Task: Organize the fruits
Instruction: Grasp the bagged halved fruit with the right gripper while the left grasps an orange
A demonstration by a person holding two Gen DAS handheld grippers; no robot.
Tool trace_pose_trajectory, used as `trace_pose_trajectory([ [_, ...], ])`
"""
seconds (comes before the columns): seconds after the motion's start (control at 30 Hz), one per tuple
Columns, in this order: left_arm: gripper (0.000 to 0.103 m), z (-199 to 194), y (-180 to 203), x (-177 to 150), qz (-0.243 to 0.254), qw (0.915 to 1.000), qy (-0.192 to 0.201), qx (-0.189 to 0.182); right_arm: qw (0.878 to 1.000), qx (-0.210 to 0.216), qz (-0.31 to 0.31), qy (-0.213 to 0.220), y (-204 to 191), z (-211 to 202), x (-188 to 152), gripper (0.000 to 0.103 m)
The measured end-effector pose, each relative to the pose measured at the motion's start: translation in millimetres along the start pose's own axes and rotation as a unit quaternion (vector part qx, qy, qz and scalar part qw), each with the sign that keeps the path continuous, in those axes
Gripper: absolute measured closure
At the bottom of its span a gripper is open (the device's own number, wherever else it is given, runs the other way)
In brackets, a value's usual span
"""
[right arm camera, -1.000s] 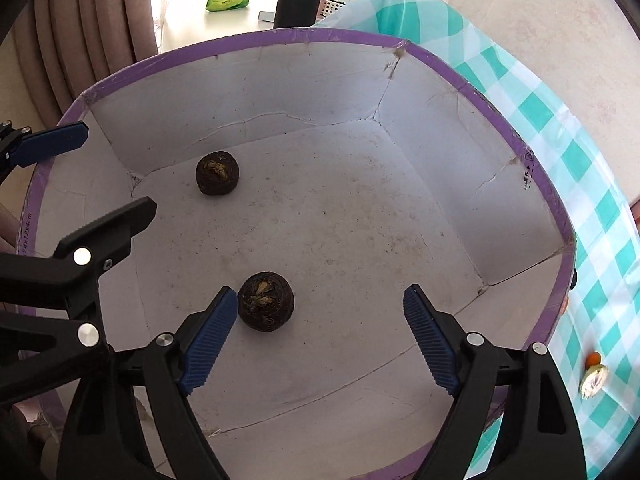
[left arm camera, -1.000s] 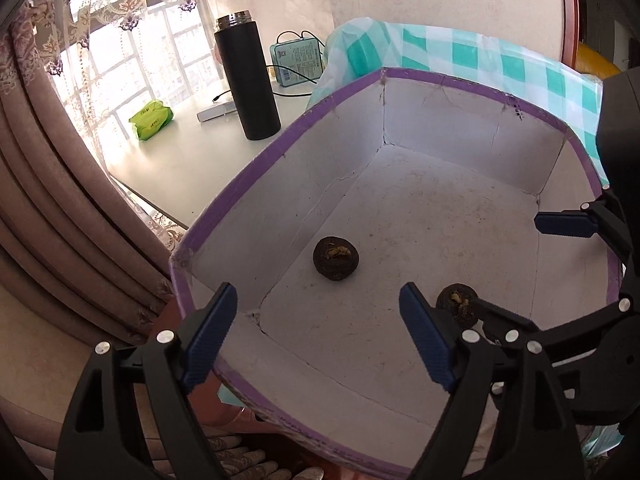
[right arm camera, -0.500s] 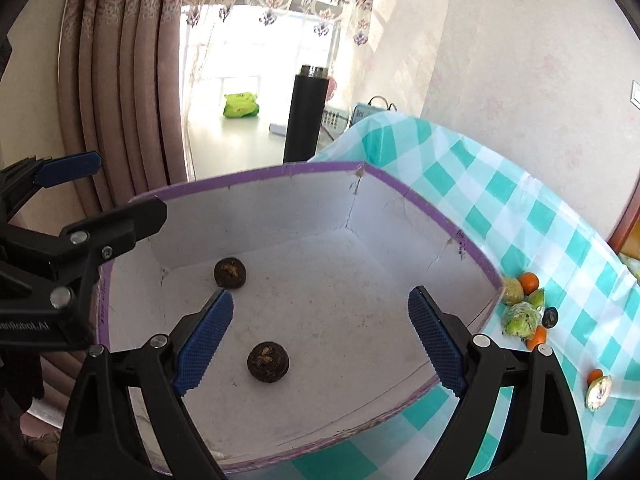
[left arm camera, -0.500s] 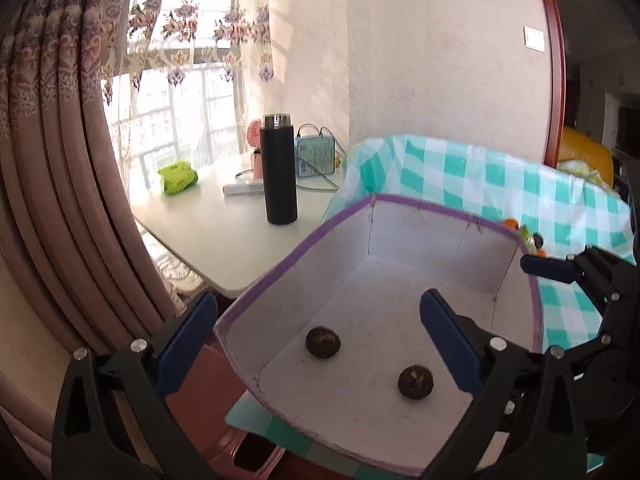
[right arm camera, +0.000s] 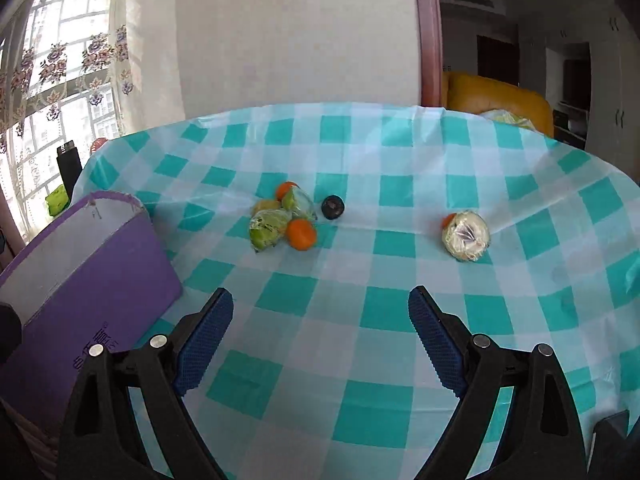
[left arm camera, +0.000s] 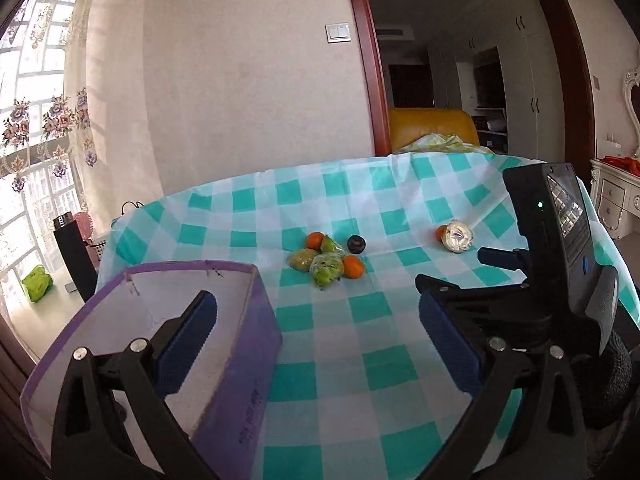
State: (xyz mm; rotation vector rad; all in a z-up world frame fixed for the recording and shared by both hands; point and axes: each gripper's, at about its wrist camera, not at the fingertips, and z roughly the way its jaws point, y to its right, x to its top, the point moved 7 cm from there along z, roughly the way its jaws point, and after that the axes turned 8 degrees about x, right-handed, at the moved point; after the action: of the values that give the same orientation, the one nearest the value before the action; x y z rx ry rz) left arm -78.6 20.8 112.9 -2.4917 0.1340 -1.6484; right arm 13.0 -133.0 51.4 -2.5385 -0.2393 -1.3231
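Both grippers have swung up out of the purple box [right arm camera: 86,264] and now face the checked tablecloth [right arm camera: 360,312]. The left gripper [left arm camera: 316,344] and right gripper [right arm camera: 320,336] hold their jaws wide apart, empty. Beyond the box lies a fruit cluster: wrapped green fruit [right arm camera: 269,227], orange [right arm camera: 301,233], dark round fruit [right arm camera: 333,207]. Farther from the box sits a wrapped pale fruit [right arm camera: 466,235]. Risk: slick wrapping may slip from the pads, and a nudged orange could roll off.
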Motion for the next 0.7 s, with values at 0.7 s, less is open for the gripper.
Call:
trace_pose_trajectory([
  [0.7, 0.002, 184.8, 26.4, -65.0, -0.198, 0.9619, -0.175, -0.071, 0.977, -0.173, 0.1, -0.071, 173.1, 110.7, 21.1, 0.026],
])
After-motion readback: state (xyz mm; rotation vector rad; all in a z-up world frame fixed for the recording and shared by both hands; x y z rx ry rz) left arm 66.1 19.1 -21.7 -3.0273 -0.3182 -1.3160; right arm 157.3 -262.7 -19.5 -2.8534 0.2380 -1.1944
